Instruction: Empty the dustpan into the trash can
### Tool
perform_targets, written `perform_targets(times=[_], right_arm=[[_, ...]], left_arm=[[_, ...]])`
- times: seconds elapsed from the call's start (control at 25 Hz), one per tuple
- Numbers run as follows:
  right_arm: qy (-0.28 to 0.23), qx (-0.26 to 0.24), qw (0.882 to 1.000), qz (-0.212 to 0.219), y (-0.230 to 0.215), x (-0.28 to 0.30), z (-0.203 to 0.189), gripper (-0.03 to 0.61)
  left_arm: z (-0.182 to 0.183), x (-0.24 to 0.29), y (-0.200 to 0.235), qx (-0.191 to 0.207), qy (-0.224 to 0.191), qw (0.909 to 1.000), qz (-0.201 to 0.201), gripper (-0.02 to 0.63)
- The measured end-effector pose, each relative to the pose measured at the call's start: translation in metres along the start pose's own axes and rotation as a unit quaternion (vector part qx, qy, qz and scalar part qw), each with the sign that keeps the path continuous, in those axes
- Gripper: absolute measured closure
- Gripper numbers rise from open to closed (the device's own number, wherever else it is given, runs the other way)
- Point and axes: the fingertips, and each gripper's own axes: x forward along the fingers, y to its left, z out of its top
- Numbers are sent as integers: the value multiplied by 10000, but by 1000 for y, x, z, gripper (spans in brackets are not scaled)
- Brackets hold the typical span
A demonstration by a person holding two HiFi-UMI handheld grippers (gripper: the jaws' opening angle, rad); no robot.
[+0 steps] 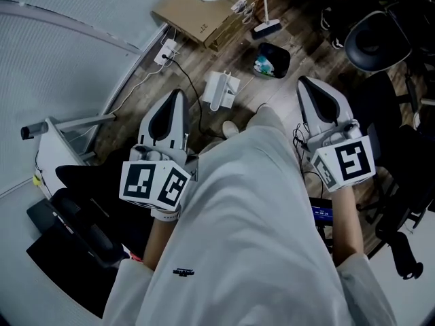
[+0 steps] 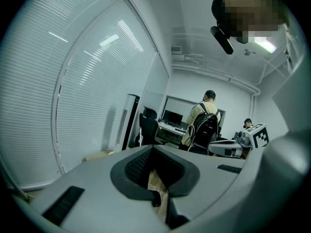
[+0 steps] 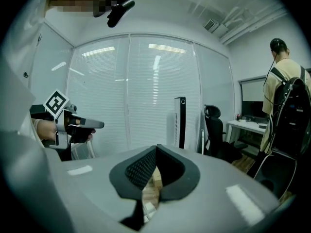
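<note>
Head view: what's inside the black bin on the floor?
Teal and white scraps show at the left side of the bin. The rest of its inside is dark, so the bottom and anything else in there cannot be made out.

The wooden floor point(image 1: 190, 63) carries a cardboard box point(image 1: 197, 9), a black trash can point(image 1: 273, 60) and seemingly a white dustpan point(image 1: 221, 90).

It was an office: a desk point(image 3: 249, 125) carried monitors point(image 2: 173, 116), and an office chair point(image 3: 214, 130) stood beside blind-covered glass walls point(image 3: 146, 91).
</note>
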Motion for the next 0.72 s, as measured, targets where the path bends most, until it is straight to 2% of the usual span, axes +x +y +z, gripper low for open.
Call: perform_targets(times=[0.28, 0.72], right_arm=[[128, -217, 9997, 15, 5, -2, -1, 581], [193, -292, 9993, 107, 13, -4, -2, 581]], left_arm=[[-4, 1, -4, -45, 13, 9999, -92, 607], [-9, -3, -8, -79, 42, 9998, -153, 607]])
